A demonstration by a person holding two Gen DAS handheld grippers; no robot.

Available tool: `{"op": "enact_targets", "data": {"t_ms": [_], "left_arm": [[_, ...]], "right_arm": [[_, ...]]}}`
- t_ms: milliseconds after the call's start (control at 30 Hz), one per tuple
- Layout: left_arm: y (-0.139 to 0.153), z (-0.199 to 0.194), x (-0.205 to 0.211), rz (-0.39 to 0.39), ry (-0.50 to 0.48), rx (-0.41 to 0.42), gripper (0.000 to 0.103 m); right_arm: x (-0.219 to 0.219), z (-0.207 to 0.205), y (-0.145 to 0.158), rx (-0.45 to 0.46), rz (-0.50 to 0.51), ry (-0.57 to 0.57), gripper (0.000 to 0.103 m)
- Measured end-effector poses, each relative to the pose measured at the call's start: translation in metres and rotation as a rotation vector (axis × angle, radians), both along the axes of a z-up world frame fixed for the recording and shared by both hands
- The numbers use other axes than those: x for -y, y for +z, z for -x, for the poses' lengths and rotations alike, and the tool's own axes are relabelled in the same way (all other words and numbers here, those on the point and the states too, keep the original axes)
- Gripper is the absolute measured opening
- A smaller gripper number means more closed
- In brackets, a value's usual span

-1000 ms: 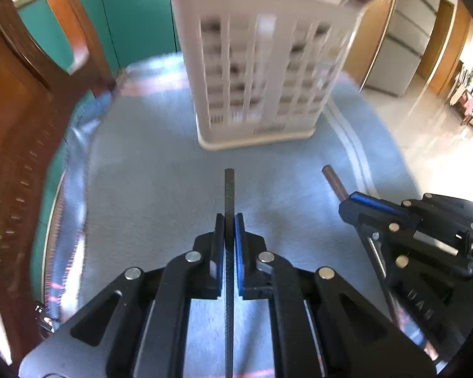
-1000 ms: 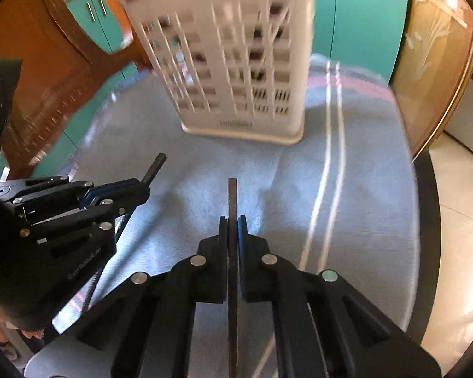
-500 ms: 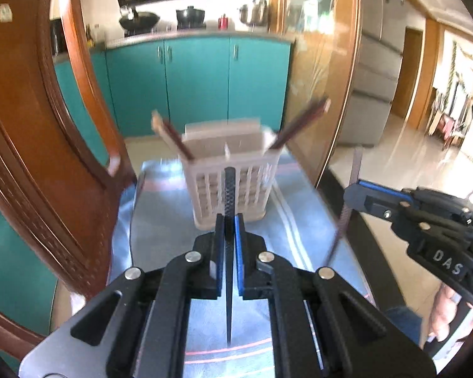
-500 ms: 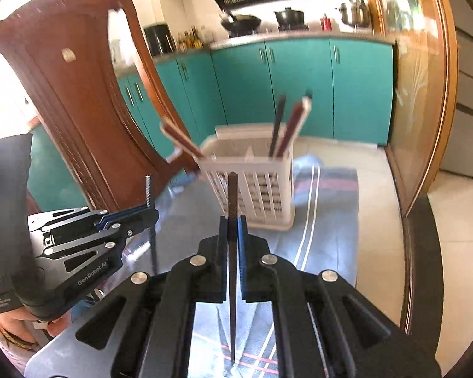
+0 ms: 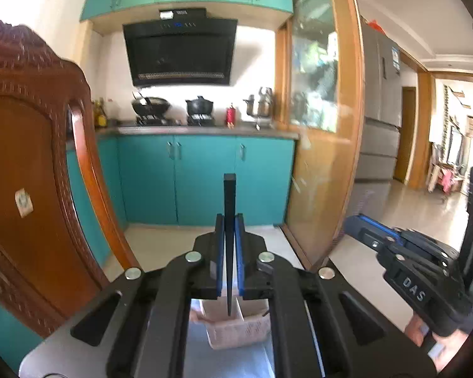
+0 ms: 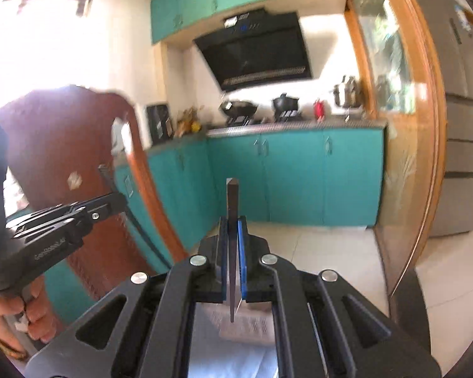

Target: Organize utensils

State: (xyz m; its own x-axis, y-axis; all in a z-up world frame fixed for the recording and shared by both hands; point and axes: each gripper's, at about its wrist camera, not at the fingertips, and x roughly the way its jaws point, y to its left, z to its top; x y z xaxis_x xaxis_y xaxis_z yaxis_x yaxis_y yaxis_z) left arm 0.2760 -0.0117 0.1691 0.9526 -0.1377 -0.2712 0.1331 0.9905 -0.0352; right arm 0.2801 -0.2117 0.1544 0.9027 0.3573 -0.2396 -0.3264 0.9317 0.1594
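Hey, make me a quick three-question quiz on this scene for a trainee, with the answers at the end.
1. True or false: the left tongs are shut on a black chopstick.
2. Where is the white utensil basket relative to the left tongs: A beside them at the same height, B below them, C above them?
3. What do the right tongs hold?

Key: 1 true. 2 B. 3 a dark chopstick, standing upright over the basket.

Two upright chopsticks — above white basket
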Motion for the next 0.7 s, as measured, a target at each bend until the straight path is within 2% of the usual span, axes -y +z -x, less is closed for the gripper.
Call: {"op": "enact_targets", "data": {"t_ms": [100, 400, 700], "left_arm": [[-0.009, -0.022, 0.000, -0.009, 0.035, 0.009, 0.007], [-0.081, -0.070, 0.000, -0.015, 0.046, -0.138, 0.007], [-0.111, -0.079, 0.001, -0.001, 0.047, -0.198, 0.008]], "right_arm": [[-0.007, -0.012, -0.003, 0.020, 0.008, -0.036, 0.007], [-0.026, -0.045, -0.060, -0.029, 0.093, -0.054, 0.006], [-0.017, -0.050, -0.095, -0.089, 0.074, -0.064, 0.007]]}}
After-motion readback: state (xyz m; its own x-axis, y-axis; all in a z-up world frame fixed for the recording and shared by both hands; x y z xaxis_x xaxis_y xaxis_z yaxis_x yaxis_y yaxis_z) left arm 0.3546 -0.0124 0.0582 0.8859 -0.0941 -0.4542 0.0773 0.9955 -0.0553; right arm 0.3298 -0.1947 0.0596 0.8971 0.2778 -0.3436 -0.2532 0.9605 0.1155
